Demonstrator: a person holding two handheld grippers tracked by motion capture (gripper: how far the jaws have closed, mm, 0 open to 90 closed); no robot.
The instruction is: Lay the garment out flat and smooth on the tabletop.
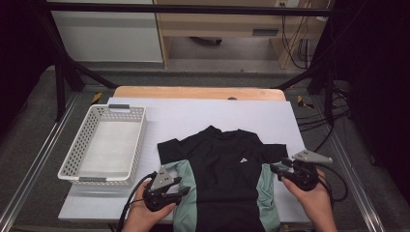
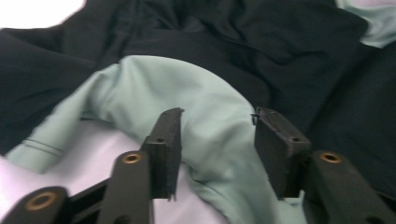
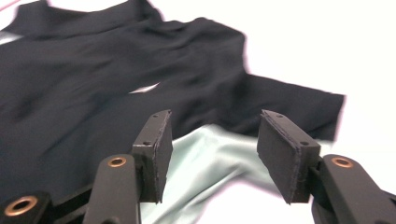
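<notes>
A black T-shirt (image 1: 225, 164) with pale green side panels lies face up on the white sheet, a small white logo on its chest. My left gripper (image 1: 183, 186) is at the shirt's left green panel (image 2: 154, 88), which bulges up in a fold. In the left gripper view its jaws stand apart around that fold, and my left gripper (image 2: 217, 140) is open. My right gripper (image 1: 275, 169) hovers at the shirt's right edge, just below the right sleeve (image 3: 289, 102). Its jaws stand apart over the right green panel (image 3: 210, 158), so my right gripper (image 3: 215, 140) is open and holds nothing.
A white perforated basket (image 1: 139, 140) stands on the left of the sheet with nothing in it. The white sheet (image 1: 193, 113) covers a wooden table. Black frame posts and cables stand around the table.
</notes>
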